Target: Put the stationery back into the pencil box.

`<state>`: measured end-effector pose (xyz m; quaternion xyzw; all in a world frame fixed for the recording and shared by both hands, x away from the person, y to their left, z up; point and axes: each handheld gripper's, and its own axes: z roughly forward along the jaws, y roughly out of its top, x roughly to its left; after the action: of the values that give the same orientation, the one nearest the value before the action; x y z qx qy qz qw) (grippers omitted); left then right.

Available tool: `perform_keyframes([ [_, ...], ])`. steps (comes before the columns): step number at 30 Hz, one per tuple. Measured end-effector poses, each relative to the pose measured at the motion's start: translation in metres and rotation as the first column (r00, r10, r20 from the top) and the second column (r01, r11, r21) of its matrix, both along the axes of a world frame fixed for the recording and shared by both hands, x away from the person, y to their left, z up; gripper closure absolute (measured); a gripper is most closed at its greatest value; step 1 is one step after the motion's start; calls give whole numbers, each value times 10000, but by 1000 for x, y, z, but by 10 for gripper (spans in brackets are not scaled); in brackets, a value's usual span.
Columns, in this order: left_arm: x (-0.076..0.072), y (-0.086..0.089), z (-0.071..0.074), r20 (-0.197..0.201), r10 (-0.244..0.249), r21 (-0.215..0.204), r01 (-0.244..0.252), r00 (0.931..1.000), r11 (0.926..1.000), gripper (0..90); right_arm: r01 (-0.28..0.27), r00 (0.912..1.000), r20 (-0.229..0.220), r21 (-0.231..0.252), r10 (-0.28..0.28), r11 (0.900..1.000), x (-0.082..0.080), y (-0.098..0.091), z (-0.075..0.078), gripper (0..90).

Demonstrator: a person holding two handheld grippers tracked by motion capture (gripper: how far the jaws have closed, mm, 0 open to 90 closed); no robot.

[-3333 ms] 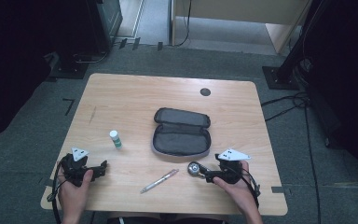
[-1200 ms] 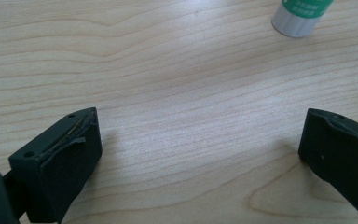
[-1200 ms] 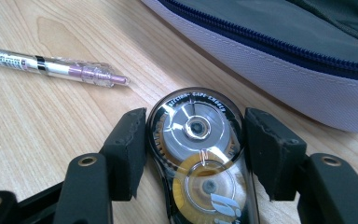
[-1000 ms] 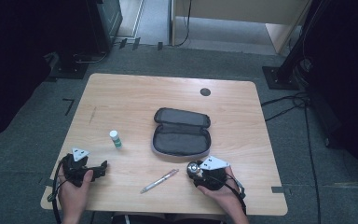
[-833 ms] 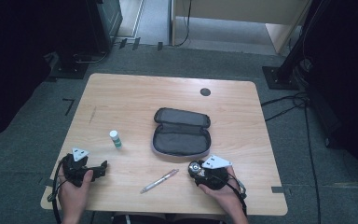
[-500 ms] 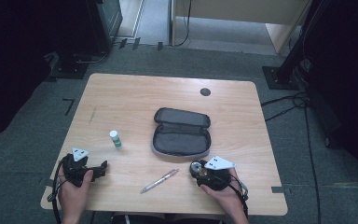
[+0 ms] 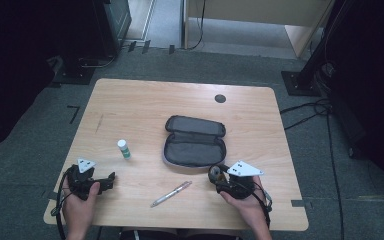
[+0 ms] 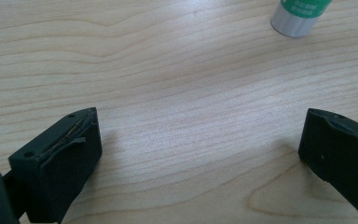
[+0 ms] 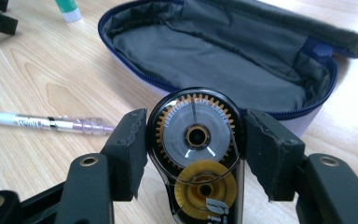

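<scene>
Since 3.3 s ago, right hand-held gripper (image 9: 193, 154) has shifted left, clamping the correction tape dispenser (image 9: 196, 158) beside the open pencil case (image 7: 195, 141), mid-frame. Left hand-held gripper (image 8: 200, 154) gapes empty lower left; pen (image 7: 171, 193) and glue stick (image 7: 124, 149) lie unpacked on the tabletop (image 7: 130, 105).

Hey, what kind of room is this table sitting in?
Probably a lab or recording workspace, not a home: a bare wooden table on grey carpet, black stands bolted nearby, loose floor cables, and a dark equipment cabinet.

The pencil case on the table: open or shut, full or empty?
Open and empty: the pencil case lies unzipped, its lid folded back, bare grey lining showing.
</scene>
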<state>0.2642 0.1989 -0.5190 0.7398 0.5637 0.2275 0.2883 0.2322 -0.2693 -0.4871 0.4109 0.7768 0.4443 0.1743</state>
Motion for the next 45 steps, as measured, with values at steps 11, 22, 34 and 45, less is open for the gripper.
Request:
perform_keyframes([
  [11,0,0,0,-8,1,-2,-1,10000,10000,0,156,9994,318,326,-166,9993,1,-3,9,420],
  [22,0,0,0,-3,3,-2,-3,10000,10000,0,228,9979,592,381,-251,9990,6,-1,30,420],
  [34,0,0,0,-3,4,-3,-4,10000,10000,0,306,9962,792,716,-363,9970,19,6,50,420],
  [45,0,0,0,1,2,1,-2,10000,10000,0,225,9944,1012,883,-315,9958,33,14,65,420],
])
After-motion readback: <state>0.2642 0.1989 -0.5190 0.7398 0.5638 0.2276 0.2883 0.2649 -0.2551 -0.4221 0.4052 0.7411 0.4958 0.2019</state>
